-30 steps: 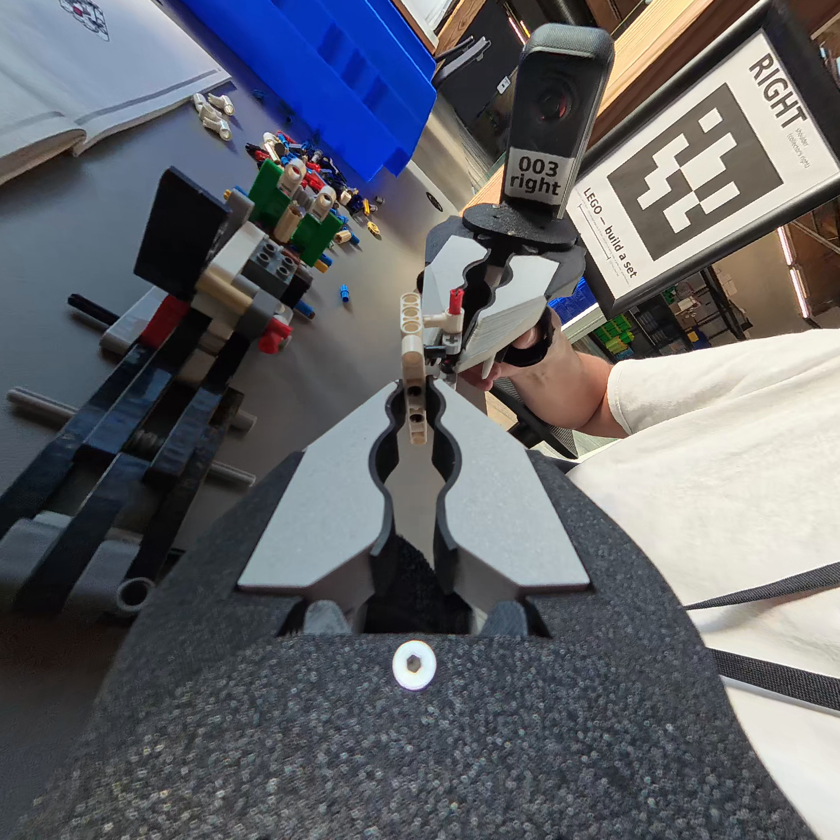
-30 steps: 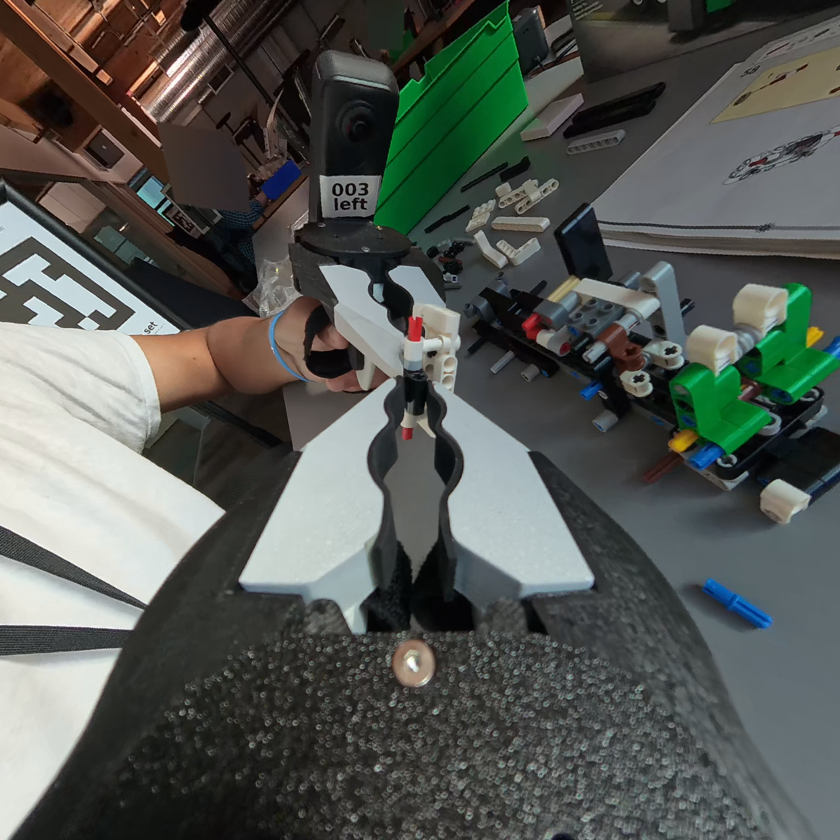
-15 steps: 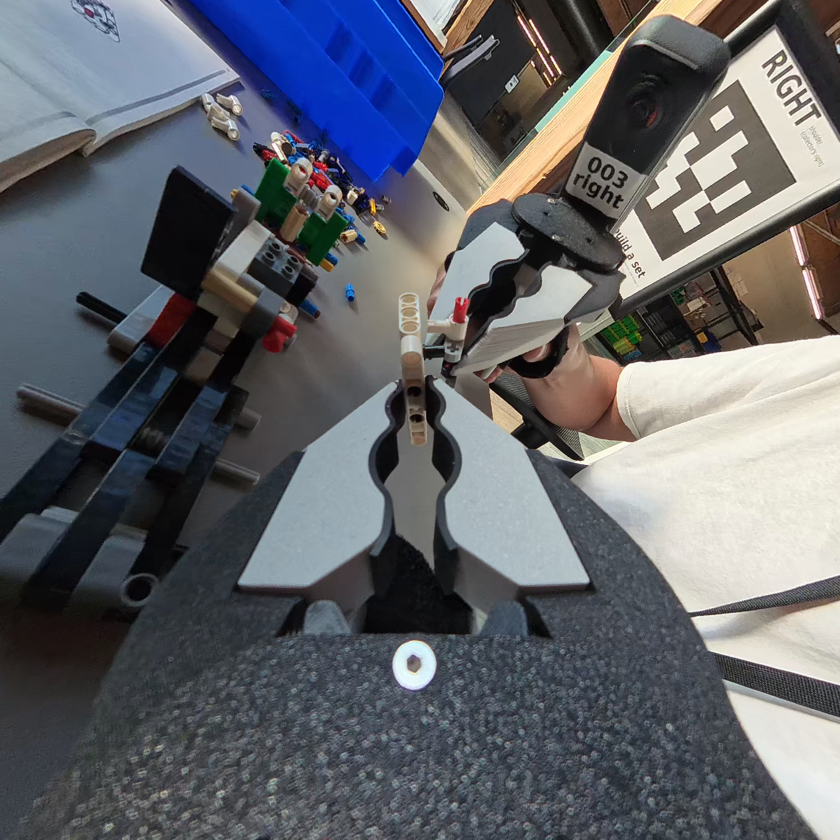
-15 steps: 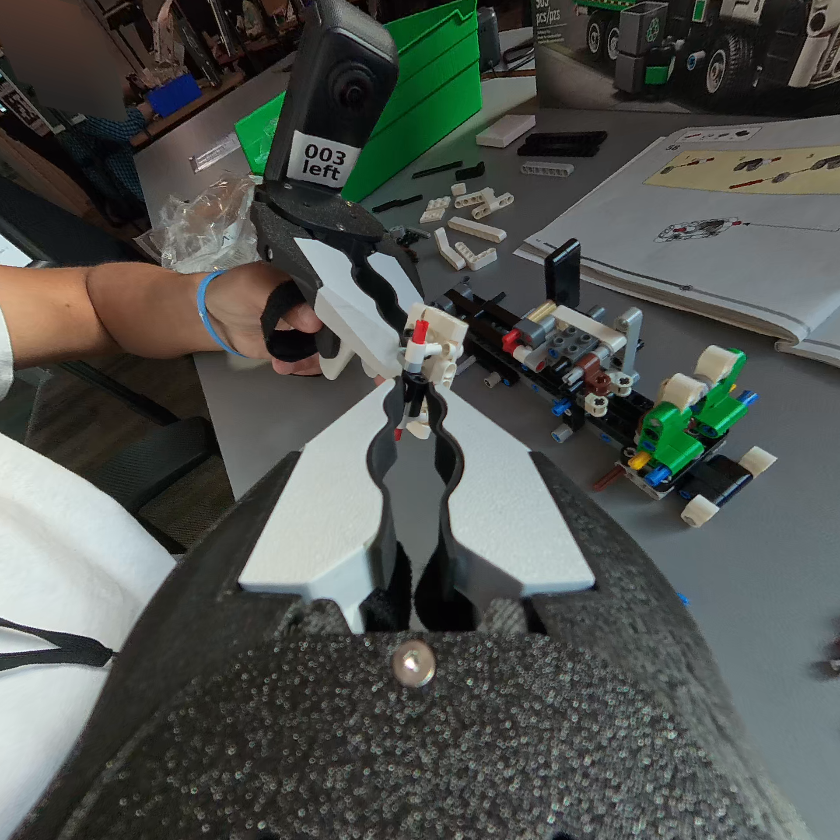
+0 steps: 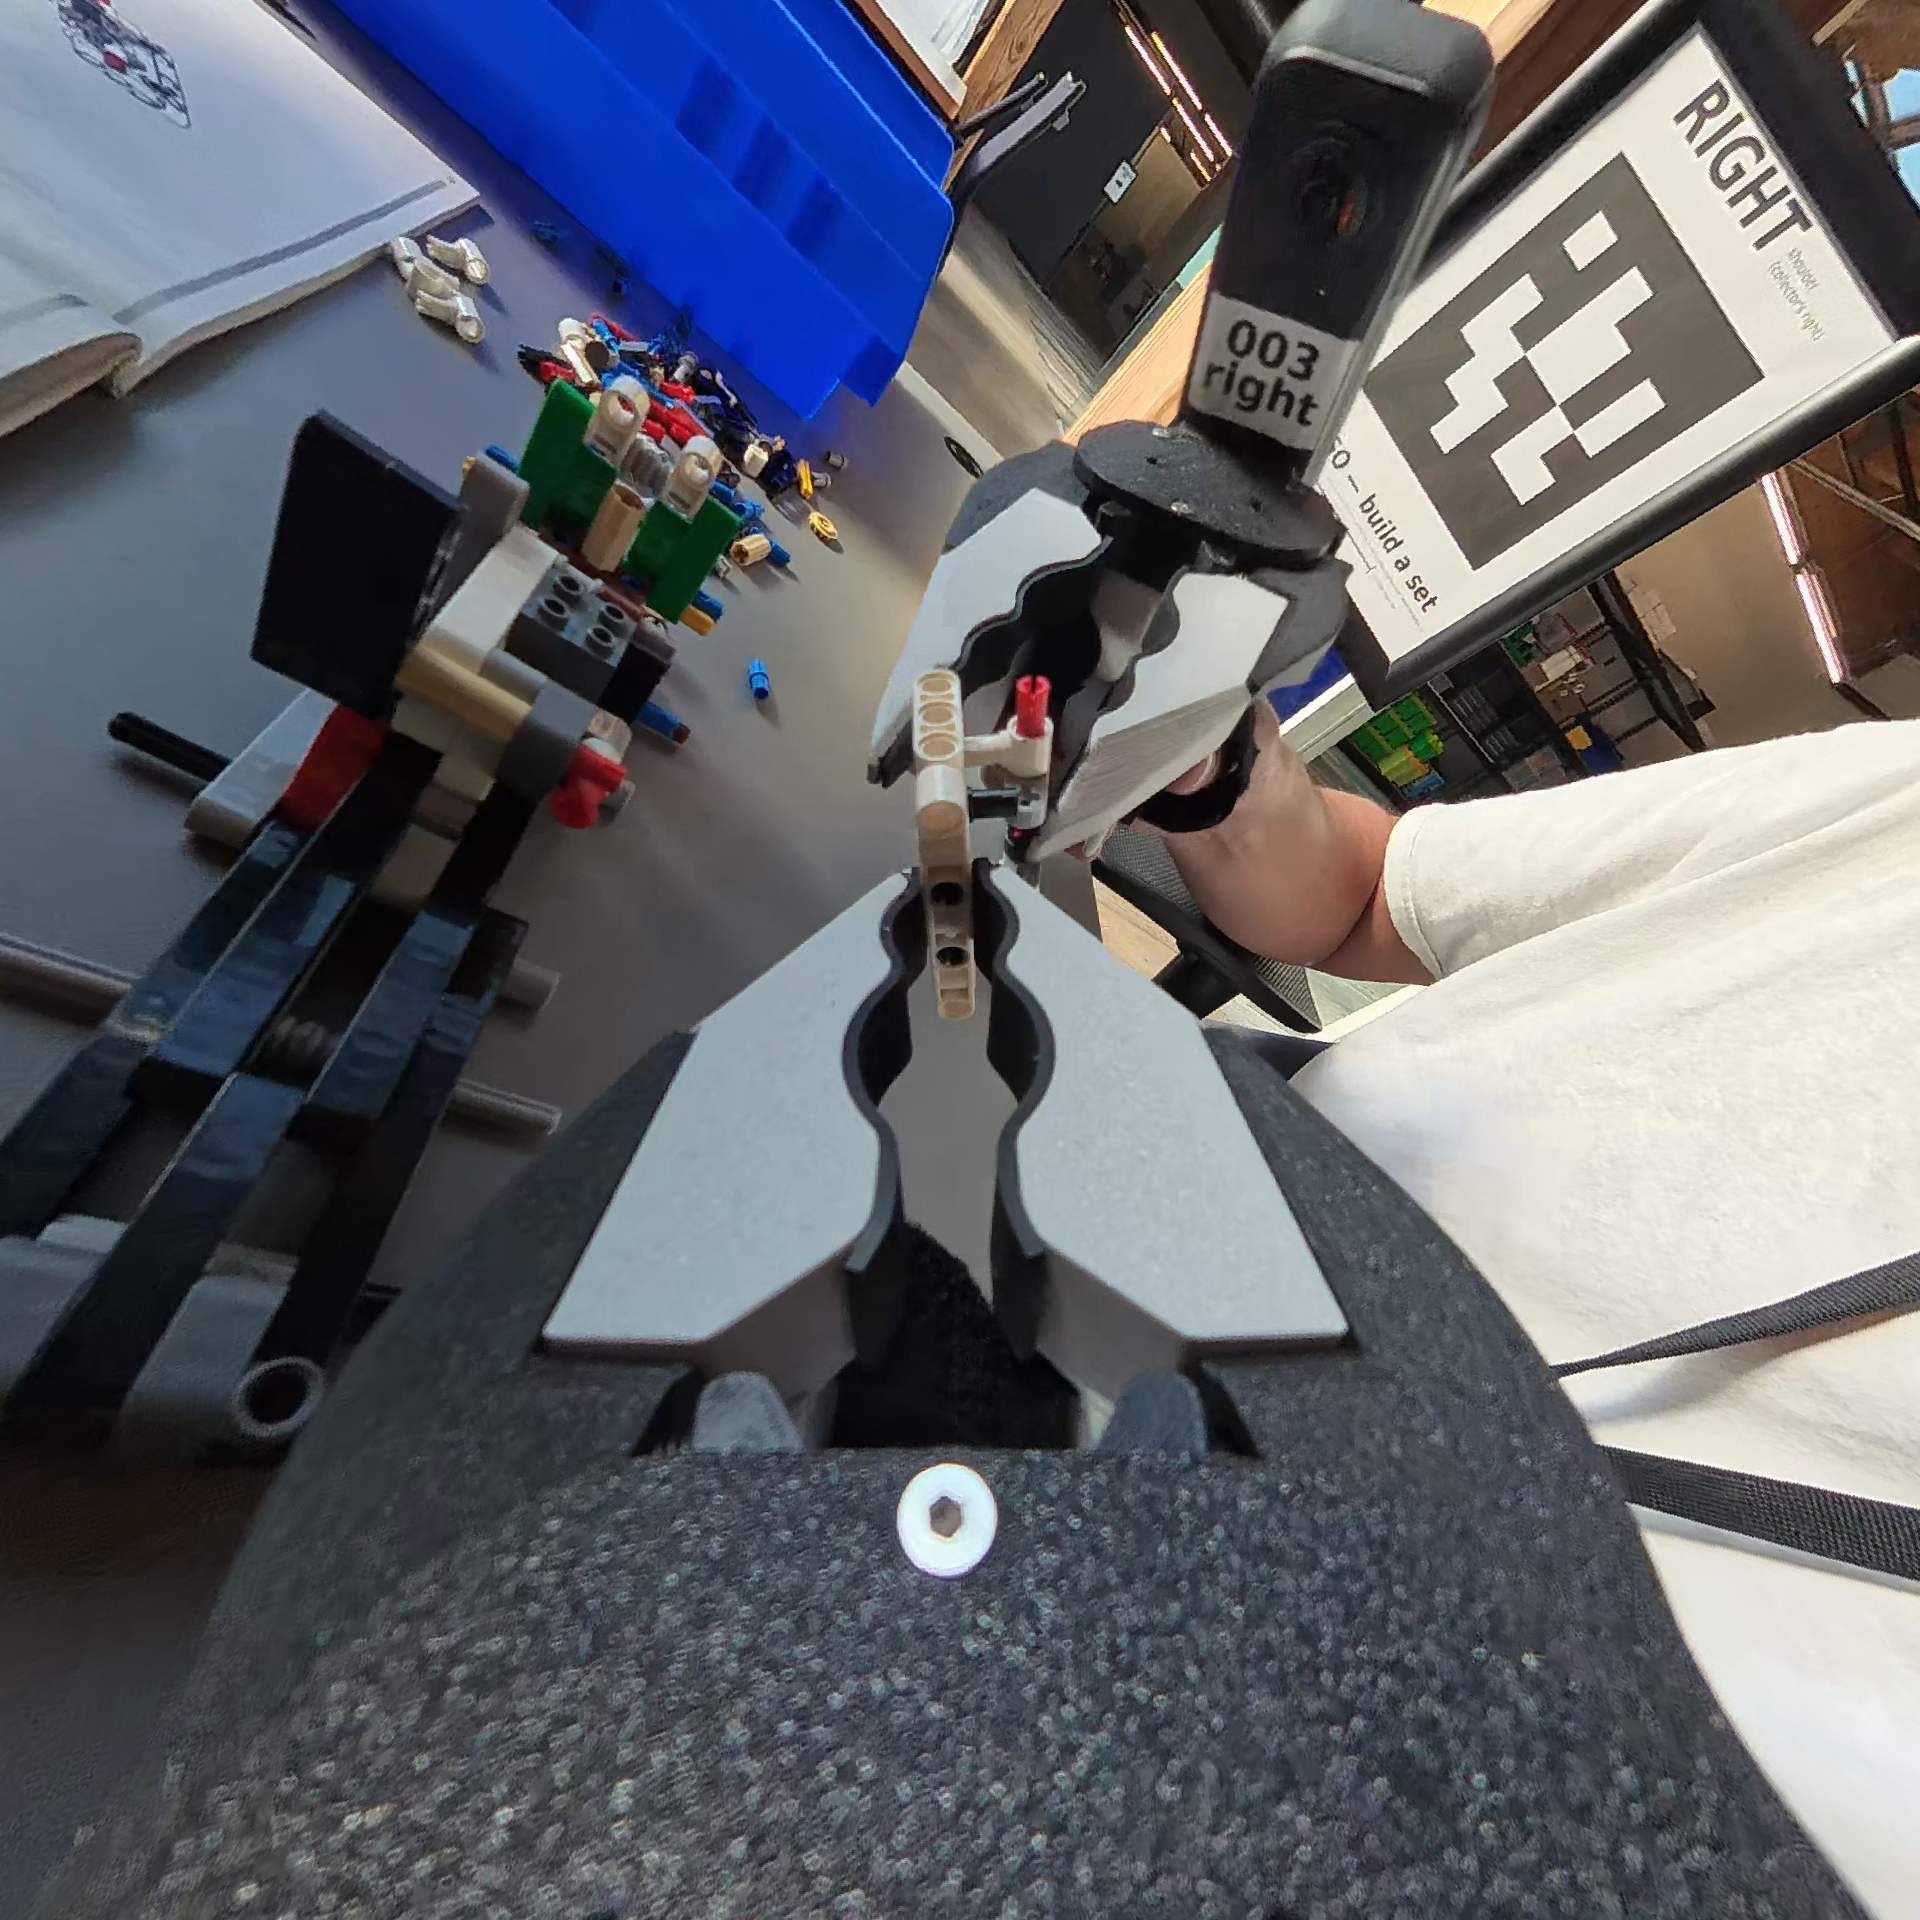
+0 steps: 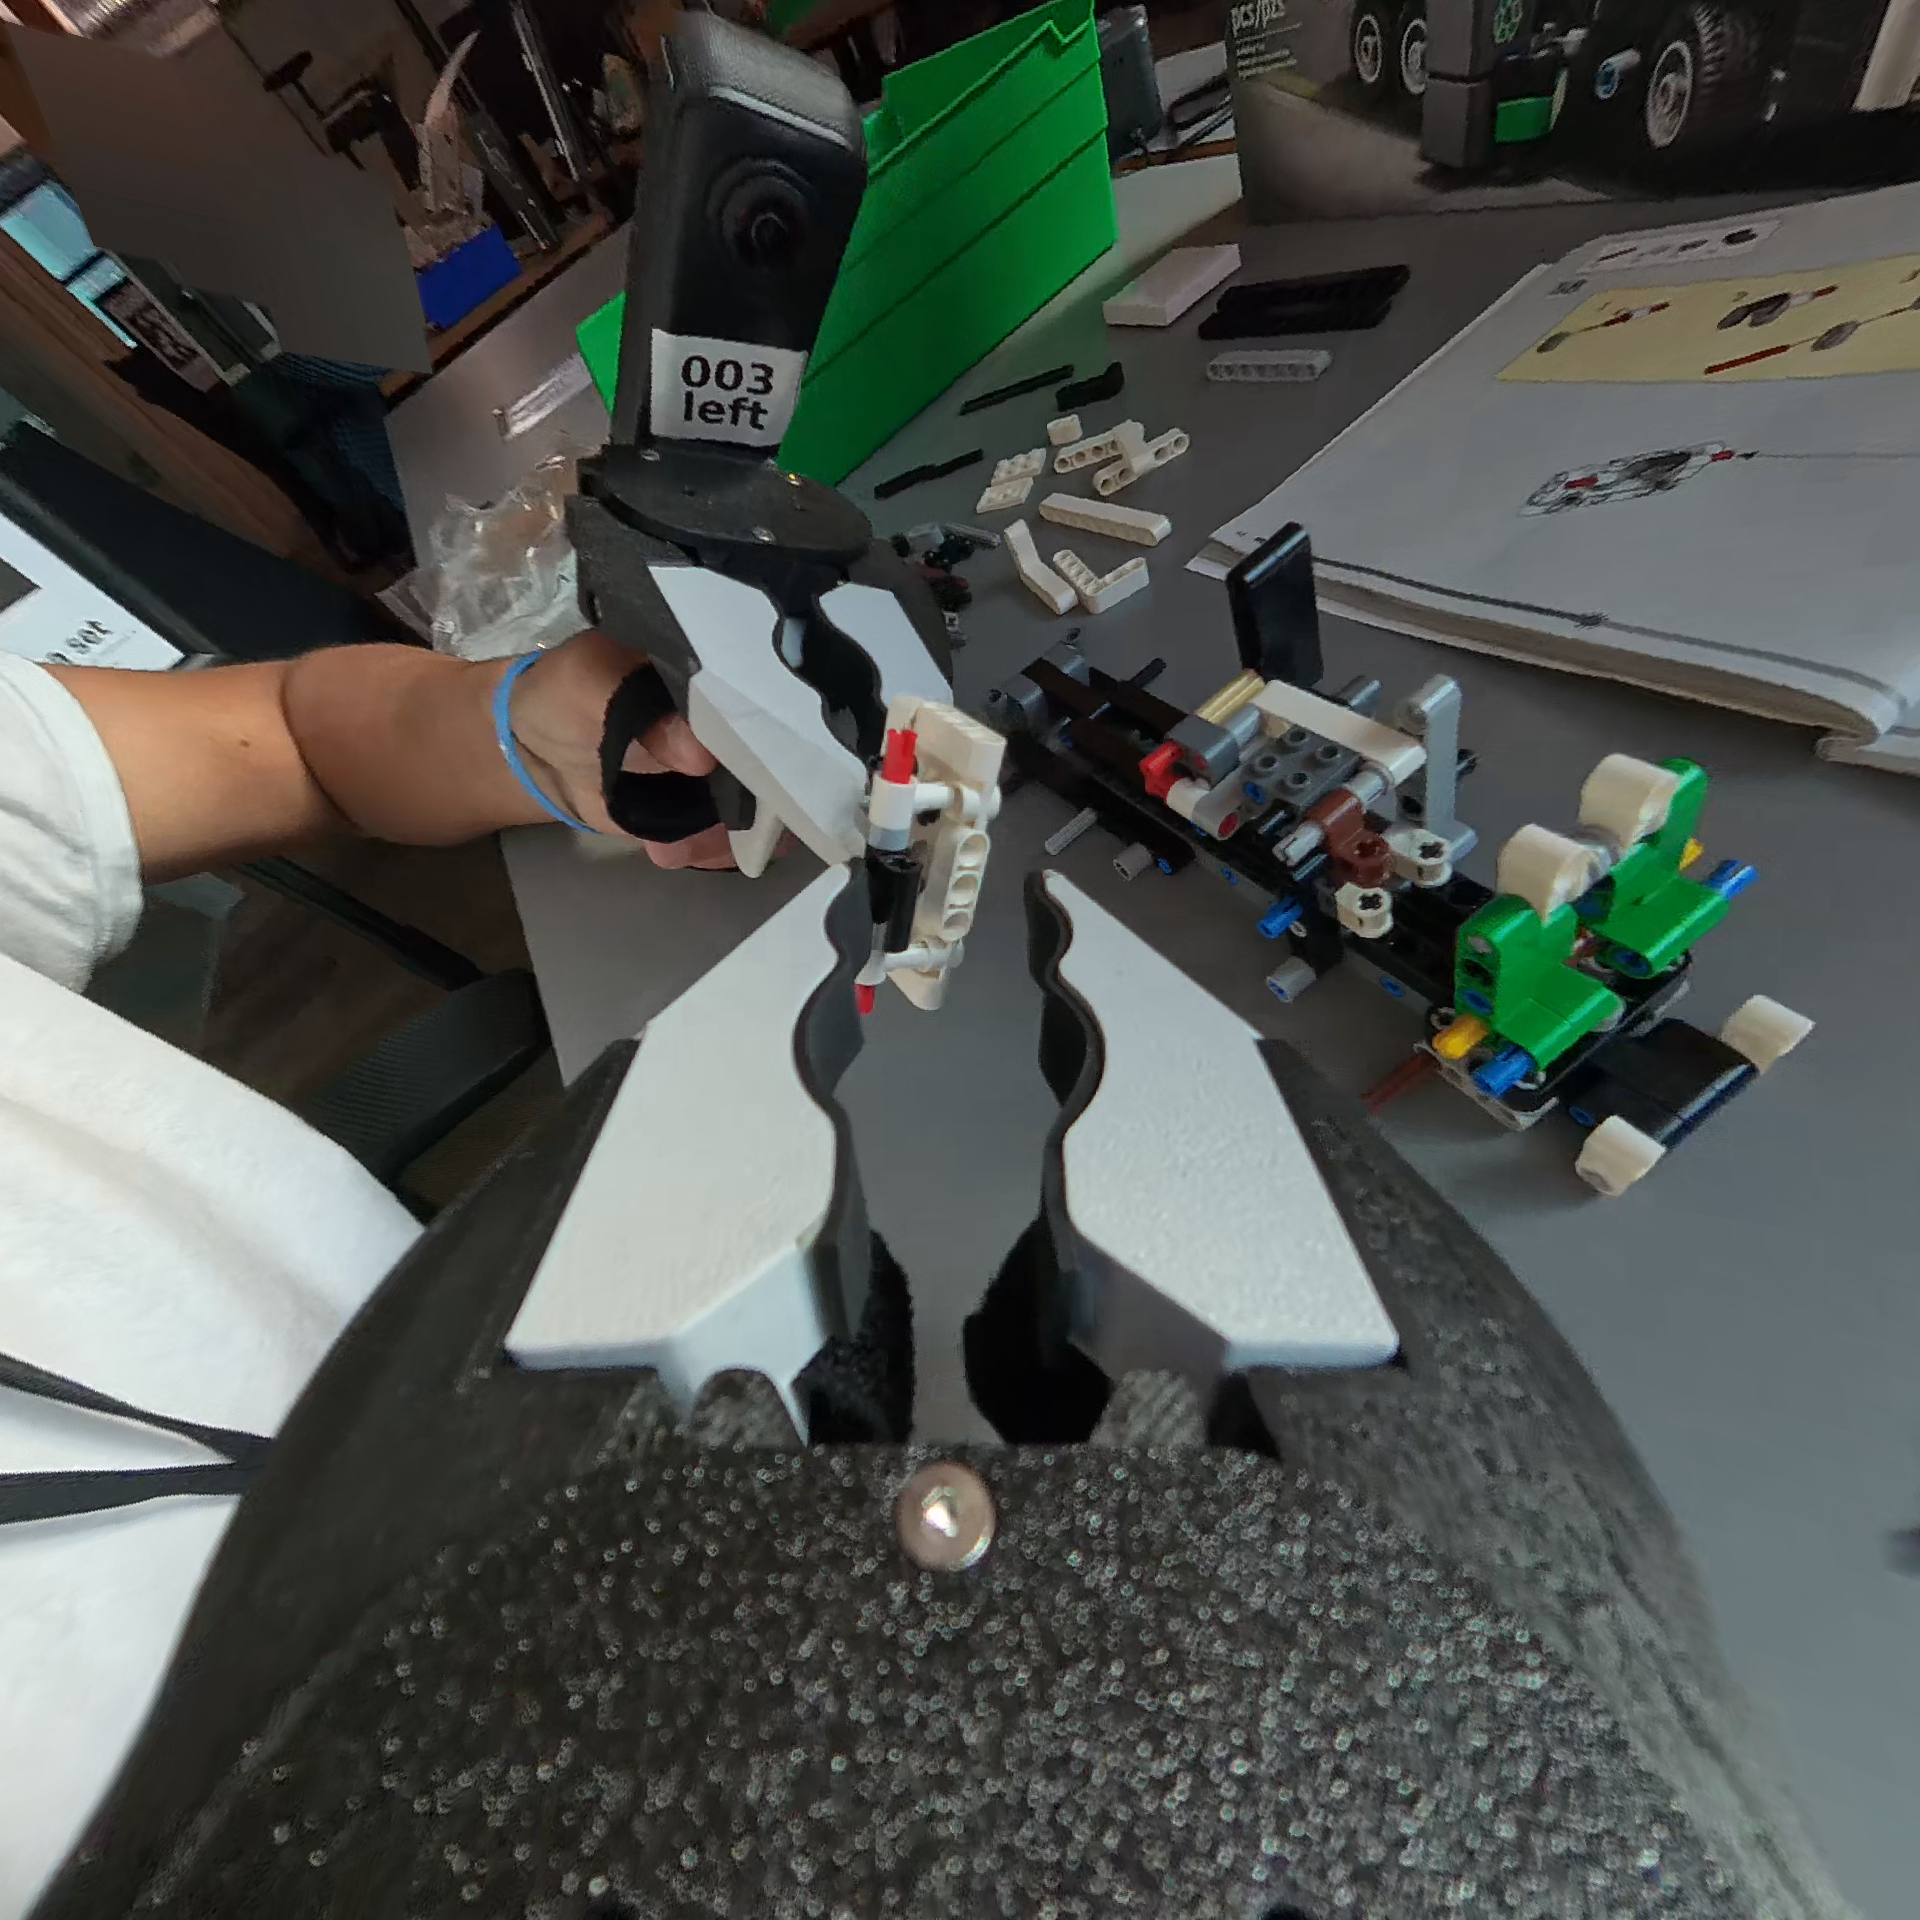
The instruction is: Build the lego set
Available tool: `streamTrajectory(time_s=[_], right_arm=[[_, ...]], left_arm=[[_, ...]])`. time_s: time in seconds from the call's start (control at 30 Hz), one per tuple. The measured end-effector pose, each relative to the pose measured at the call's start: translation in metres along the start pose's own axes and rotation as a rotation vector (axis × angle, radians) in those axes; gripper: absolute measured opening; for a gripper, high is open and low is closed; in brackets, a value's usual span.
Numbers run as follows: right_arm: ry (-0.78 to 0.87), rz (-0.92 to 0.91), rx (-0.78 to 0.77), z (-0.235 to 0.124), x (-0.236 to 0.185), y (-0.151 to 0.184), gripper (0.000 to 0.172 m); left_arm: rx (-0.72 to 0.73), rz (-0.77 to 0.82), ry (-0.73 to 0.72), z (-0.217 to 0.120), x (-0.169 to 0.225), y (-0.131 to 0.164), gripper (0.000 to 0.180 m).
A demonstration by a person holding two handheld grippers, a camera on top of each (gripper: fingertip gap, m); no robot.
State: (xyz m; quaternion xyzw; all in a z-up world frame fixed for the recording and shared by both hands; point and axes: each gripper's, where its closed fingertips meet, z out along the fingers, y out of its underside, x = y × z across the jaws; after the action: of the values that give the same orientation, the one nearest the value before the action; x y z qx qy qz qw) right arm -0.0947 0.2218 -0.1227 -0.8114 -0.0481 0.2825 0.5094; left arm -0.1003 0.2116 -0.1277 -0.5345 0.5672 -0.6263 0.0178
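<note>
Cream beam assembly, a short perforated beam carrying white connectors, a red-tipped axle and a black sleeve, is held in mid-air above the grey table. It is pinched at its lower end by the left gripper, whose fingers are pressed onto the two flat sides of the beam; the rest of the piece projects beyond the fingertips.

The right gripper is seen with its fingers spread. The assembly stands between them, close against the inner pad on the person's side, where the black sleeve lies just beside the pad; whether it touches cannot be told. The other pad is plainly apart from the beam, so nothing is gripped by this pair.

Beyond the right fingertips and off to the outer side, a long vehicle chassis with green blocks lies on the table. Farther off are loose cream beams, an open instruction booklet and a green bin. Beyond the left fingertips a pile of small coloured pieces and a blue bin are seen.
</note>
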Motion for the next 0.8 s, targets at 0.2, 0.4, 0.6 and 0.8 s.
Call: streamTrajectory(time_s=[0.2, 0.4, 0.6, 0.8], right_arm=[[-0.196, 0.16, 0.065, -0.004, -0.01, -0.004, 0.018], [-0.042, 0.025, 0.059, 0.0, -0.003, -0.001, 0.013], [0.053, -0.037, 0.054, 0.004, 0.002, 0.002, 0.01], [0.152, -0.075, 0.041, 0.006, 0.009, 0.003, 0.009]], left_arm=[[0.009, 0.04, 0.031, 0.0, 0.006, -0.003, 0.005], [0.003, 0.044, -0.058, -0.001, -0.005, -0.002, 0.005], [-0.012, 0.025, -0.091, -0.002, -0.011, 0.001, 0.005], [-0.01, 0.036, -0.165, -0.002, -0.018, 0.001, 0.005]])
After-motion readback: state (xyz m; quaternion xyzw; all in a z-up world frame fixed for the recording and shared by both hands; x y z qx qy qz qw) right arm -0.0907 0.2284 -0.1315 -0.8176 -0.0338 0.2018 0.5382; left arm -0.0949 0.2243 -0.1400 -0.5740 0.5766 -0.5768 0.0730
